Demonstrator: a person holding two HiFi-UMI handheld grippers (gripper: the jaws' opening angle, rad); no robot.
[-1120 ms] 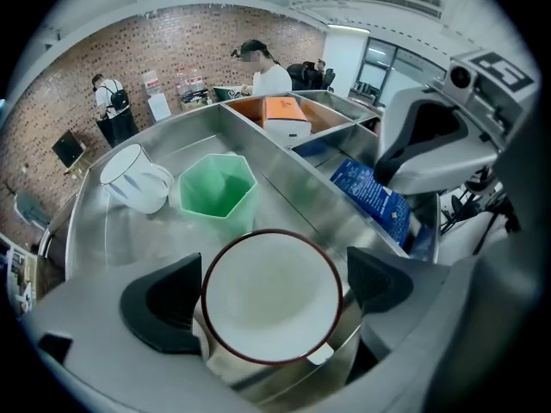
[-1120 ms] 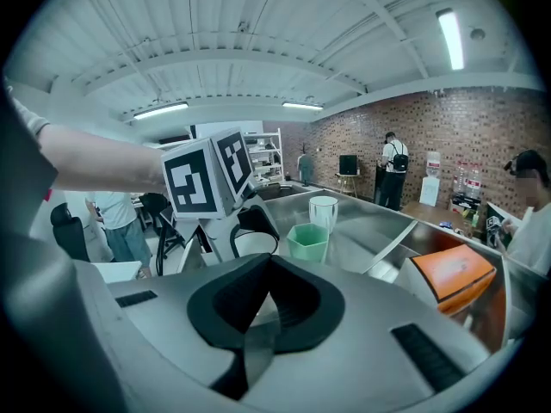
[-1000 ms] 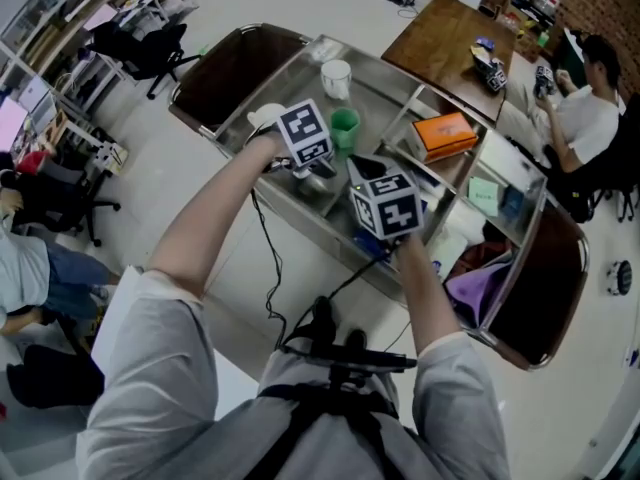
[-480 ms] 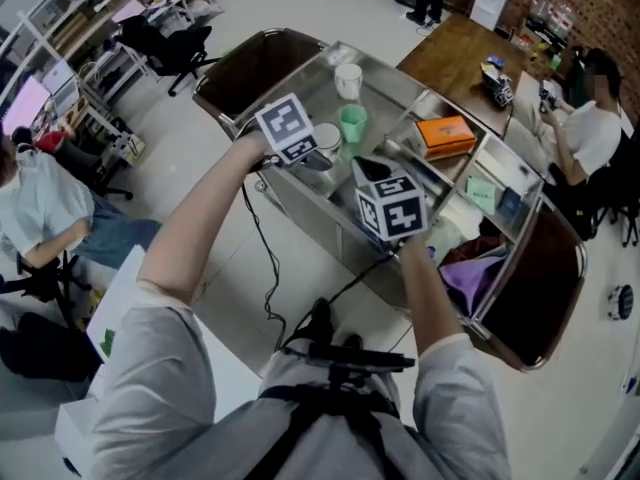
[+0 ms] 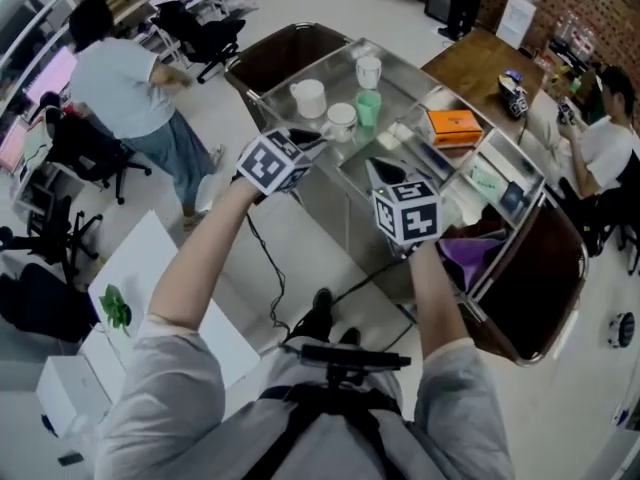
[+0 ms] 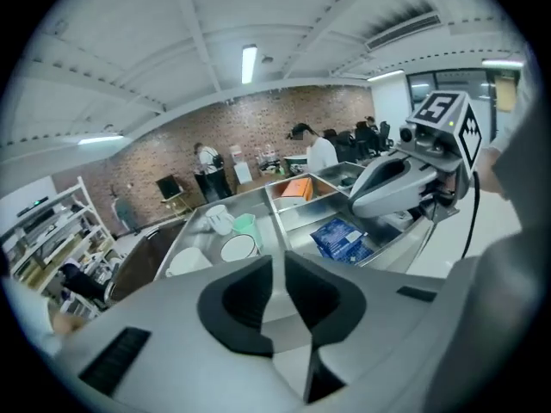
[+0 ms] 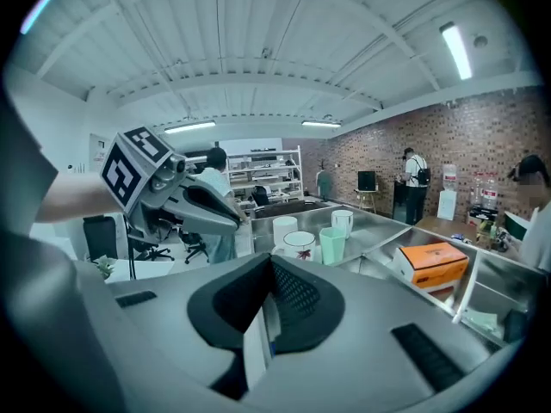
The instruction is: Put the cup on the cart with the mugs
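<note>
Over the near edge of the steel cart tray (image 5: 330, 163) hangs my left gripper (image 5: 305, 146), just short of the cups. Its jaws (image 6: 278, 269) are closing to a narrow gap with nothing between them. A white cup with a small red print (image 5: 341, 120) (image 7: 300, 243) stands free in the tray beside a green cup (image 5: 368, 106) (image 6: 244, 223). Two white mugs (image 5: 308, 98) (image 5: 368, 70) stand behind them. My right gripper (image 5: 385, 171) (image 7: 269, 274) is shut and empty above the middle compartment.
An orange box (image 5: 452, 125) and a blue packet (image 6: 342, 237) lie in the cart's other compartments. Brown bins (image 5: 285, 53) (image 5: 530, 288) hang at both ends. A person (image 5: 120, 88) stands at upper left, and another sits at right (image 5: 610, 138). A wooden table (image 5: 480, 58) stands behind the cart.
My left gripper has pulled back from the tray toward me, leaving the printed white cup standing free by the green one. A person has walked in at upper left.
</note>
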